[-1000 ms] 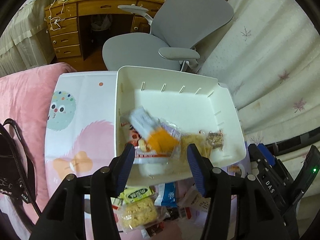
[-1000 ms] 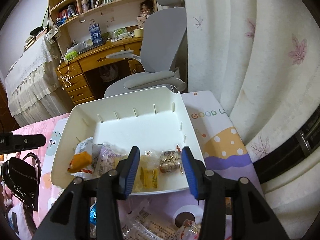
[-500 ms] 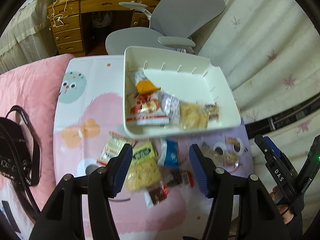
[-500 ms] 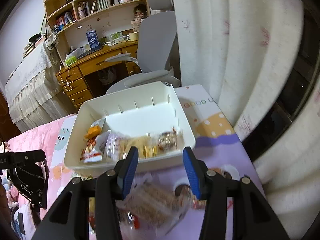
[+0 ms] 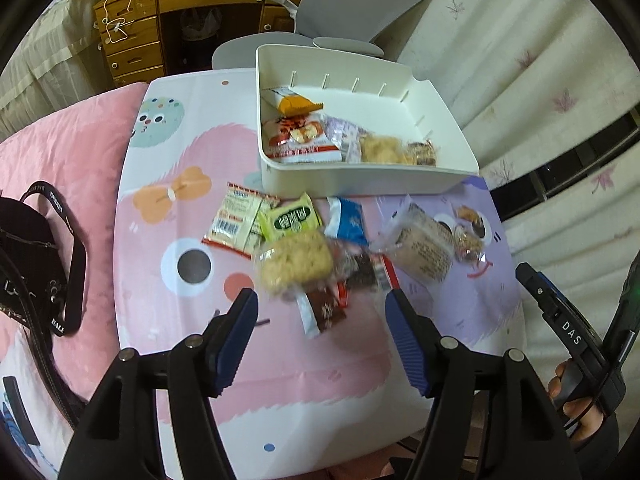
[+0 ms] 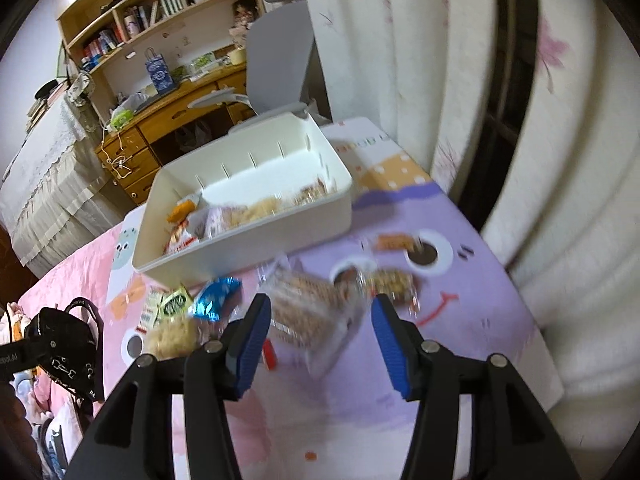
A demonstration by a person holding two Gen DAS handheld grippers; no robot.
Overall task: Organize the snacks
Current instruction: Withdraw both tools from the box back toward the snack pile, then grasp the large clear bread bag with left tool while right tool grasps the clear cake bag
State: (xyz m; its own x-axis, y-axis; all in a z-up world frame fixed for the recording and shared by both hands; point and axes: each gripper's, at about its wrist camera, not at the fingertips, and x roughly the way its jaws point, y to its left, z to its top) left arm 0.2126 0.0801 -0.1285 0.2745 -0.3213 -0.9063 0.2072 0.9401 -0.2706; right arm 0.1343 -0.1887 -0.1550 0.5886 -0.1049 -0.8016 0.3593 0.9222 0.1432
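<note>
A white bin (image 5: 360,178) (image 6: 256,240) holds several snack packets at its near side. Loose snacks lie on the table in front of it: a rice cracker pack (image 5: 294,266) (image 6: 172,336), a green packet (image 5: 290,218) (image 6: 174,304), a blue packet (image 5: 348,224) (image 6: 216,294), a clear bag of biscuits (image 5: 424,246) (image 6: 308,308) and a dark wrapper (image 5: 324,312). My left gripper (image 5: 320,312) hovers over the dark wrapper, jaws opening, nothing held. My right gripper (image 6: 320,316) hangs above the clear biscuit bag, jaws opening, nothing gripped.
The small table (image 5: 168,320) has a cartoon print top. A black bag (image 5: 36,256) lies on the pink bedding to the left. A grey office chair (image 5: 352,4), a wooden desk (image 5: 160,8) and a curtain (image 6: 540,160) stand beyond. A hand (image 5: 576,400) holds the right tool.
Both grippers have drawn back from over the bin toward the near side of the table, over the loose snacks. Both sets of jaws stand wider than before.
</note>
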